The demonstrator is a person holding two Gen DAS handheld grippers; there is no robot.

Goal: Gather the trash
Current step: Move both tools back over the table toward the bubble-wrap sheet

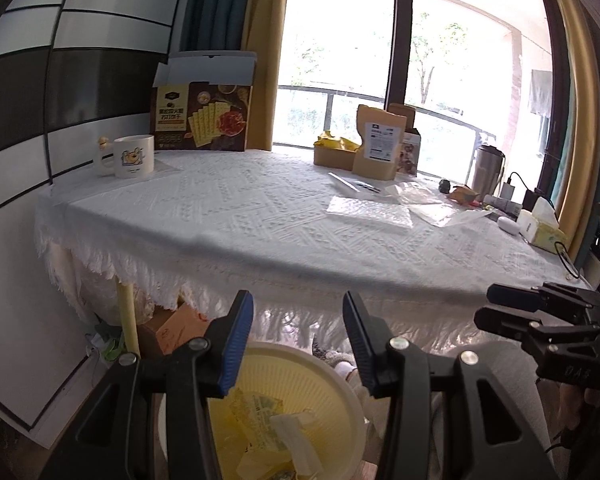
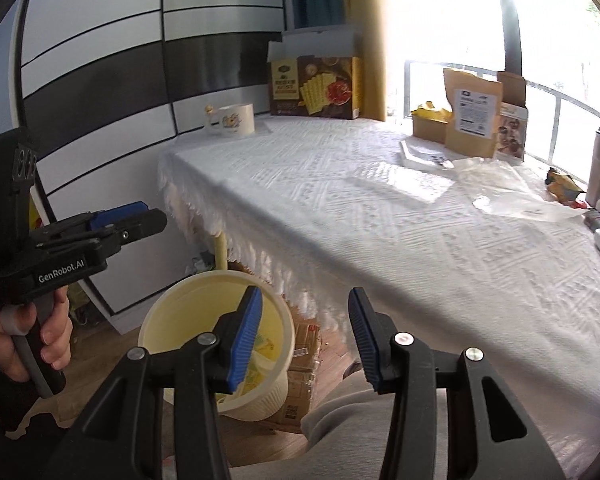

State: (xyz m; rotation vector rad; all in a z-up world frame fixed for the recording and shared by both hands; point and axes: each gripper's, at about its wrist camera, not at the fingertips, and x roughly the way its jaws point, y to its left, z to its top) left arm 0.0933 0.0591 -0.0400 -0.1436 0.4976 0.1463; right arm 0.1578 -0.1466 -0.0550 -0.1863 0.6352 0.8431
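My left gripper hangs open and empty just above a cream waste bin on the floor in front of the table. The bin holds yellow wrappers and a bit of clear plastic. My right gripper is open and empty too, over the table's near edge with the bin below to its left. Each gripper shows in the other's view: the right gripper and the left gripper. On the white tablecloth lie a clear plastic bag and a crumpled orange wrapper, far right.
At the table's back stand a cracker box, a mug, a kraft pouch and a small box of yellow wrappers. A steel tumbler and a tissue box sit at the right. Cardboard boxes lie under the table.
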